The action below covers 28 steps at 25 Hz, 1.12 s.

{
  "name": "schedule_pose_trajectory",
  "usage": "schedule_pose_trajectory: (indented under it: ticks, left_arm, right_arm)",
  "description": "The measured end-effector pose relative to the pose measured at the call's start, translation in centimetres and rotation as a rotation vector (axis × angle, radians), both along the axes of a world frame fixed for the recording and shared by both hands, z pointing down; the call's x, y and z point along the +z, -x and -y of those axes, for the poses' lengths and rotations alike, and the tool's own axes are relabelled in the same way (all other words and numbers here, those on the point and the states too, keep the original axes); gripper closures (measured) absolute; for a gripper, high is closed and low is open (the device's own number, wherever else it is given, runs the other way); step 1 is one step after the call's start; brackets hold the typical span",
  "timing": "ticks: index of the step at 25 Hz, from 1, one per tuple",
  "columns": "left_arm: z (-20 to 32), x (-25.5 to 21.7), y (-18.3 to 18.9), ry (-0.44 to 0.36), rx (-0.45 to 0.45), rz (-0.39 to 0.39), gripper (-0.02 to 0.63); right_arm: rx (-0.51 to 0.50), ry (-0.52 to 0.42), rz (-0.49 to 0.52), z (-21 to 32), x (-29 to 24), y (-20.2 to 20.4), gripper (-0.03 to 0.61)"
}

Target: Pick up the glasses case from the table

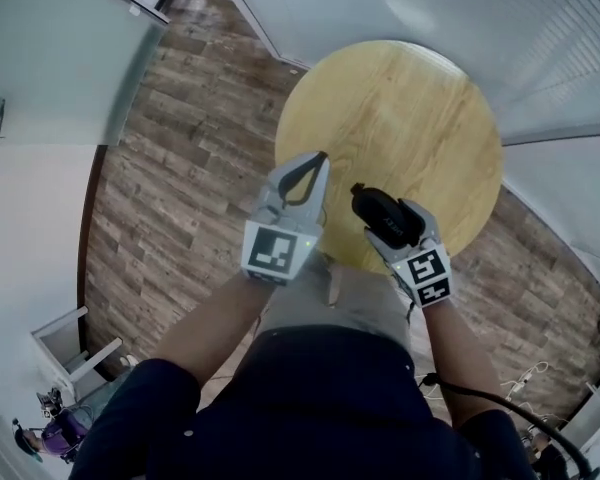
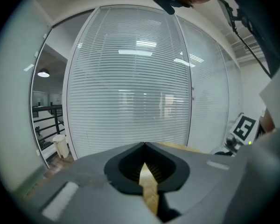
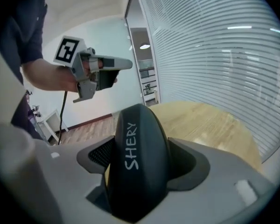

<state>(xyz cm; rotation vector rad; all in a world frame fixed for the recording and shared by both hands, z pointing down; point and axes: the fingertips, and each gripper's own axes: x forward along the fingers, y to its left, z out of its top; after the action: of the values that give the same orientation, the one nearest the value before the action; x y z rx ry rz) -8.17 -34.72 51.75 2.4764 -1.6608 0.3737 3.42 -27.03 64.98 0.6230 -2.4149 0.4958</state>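
The black glasses case [image 1: 385,216], printed "SHERY", sits between the jaws of my right gripper [image 1: 378,208], which is shut on it. The case is held above the near edge of the round wooden table [image 1: 400,108]. In the right gripper view the glasses case [image 3: 137,167] fills the gap between both pads, with the table [image 3: 210,120] below and beyond it. My left gripper [image 1: 319,158] hovers just to the left at about the same height, its tips meeting with nothing between them. The left gripper [image 3: 129,64] also shows in the right gripper view, and the left gripper view shows its own tips [image 2: 143,146] together.
Wood-plank floor [image 1: 180,158] surrounds the table. A curved glass wall with blinds [image 2: 130,92] stands behind it. A small white shelf [image 1: 75,343] is at the lower left, and cables [image 1: 525,378] lie on the floor at the lower right.
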Motion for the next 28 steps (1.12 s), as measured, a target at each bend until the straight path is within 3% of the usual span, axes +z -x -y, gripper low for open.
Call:
schedule_pose_trajectory:
  ticks: [3,7,11,14,16,20,28]
  left_arm:
    - [-0.5,-3.1,0.1,-0.014,0.01,0.008,0.609]
    - [-1.7,-7.9,-0.8,-0.036,0.02,-0.098,0.609]
    - [-3.3,-11.9,-0.9,-0.078,0.055,-0.077,0.609]
    - [-3.4,-15.1,-1.2,-0.124,0.069,-0.131,0.609]
    - [-3.3,-17.2,-2.3,-0.176,0.1,-0.123,0.609]
    - [-3.2,-19.1,-4.3,-0.212,0.129,-0.11,0.609]
    - [-3.0,-19.0,-6.1,-0.223,0.183,-0.078,0.609]
  right_arm:
    - [0.063,-0.043,0.051,0.5,-4.5,-0.4,0.215]
    - [0.112,-0.123,0.105,0.5,-10.6,-1.1,0.215]
    - [0.188,-0.235,0.175,0.9,-17.4,-2.4,0.215]
    - [0.27,-0.338,0.212,2.3,-21.8,-4.6,0.215]
    - [0.336,-0.398,0.237,3.5,-24.2,-6.9,0.215]
    - [0.417,-0.437,0.296,4.2,-27.4,-9.8,0.216]
    - [0.427,-0.467,0.31,3.7,-29.0,-9.9,0.216]
